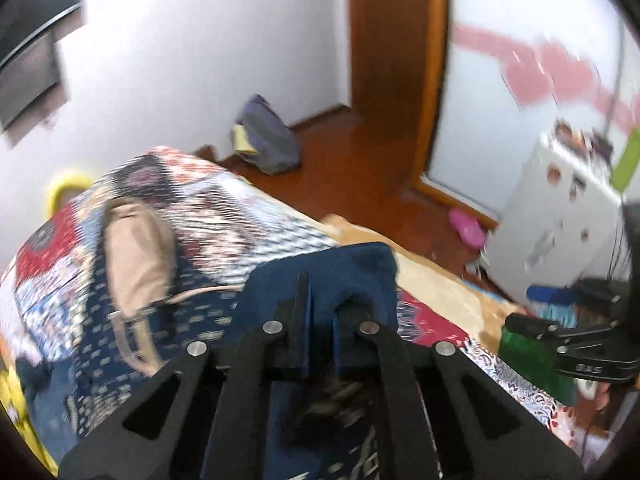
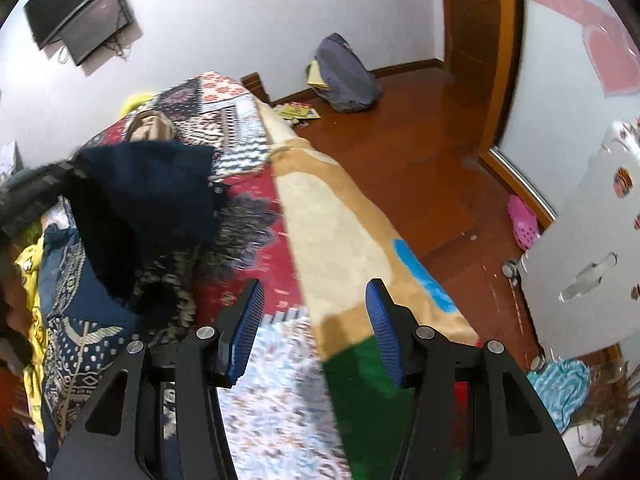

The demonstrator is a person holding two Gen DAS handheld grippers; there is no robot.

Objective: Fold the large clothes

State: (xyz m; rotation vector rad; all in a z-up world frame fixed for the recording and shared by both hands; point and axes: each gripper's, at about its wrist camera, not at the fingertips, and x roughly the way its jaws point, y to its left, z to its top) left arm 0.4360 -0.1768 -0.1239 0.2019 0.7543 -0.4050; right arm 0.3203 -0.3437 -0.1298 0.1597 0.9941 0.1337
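On my left I see the left gripper (image 1: 320, 312) pinched narrow on a fold of the navy garment (image 1: 340, 276), the cloth bunched up over and between its blue pads, lifted above the patchwork bedspread (image 1: 224, 208). This gripper points out over the bed toward the far wall, tilted slightly up. In the right wrist view it enters from the left edge (image 2: 70, 170), with the navy garment (image 2: 152, 196) hanging from it in a dark drape whose lower part trails onto the bed near a patterned blue cloth (image 2: 80, 320). Far on the bed lies a beige garment (image 1: 136, 256), apart from the navy one.

Moving right, my right gripper (image 2: 316, 328) stands wide, nothing between its blue pads (image 2: 248, 320); it hovers above the bedspread and the tan blanket (image 2: 340, 220) that runs along the bed's right side, pointing toward the far wall. From the left wrist view I catch it at the right edge (image 1: 516, 324), well apart from the left one.

Further right is the wooden floor (image 2: 420, 152), with a grey backpack (image 2: 344, 76) by the far wall, a pink shoe (image 2: 522, 220) and a white cabinet (image 2: 592, 240) at the right.
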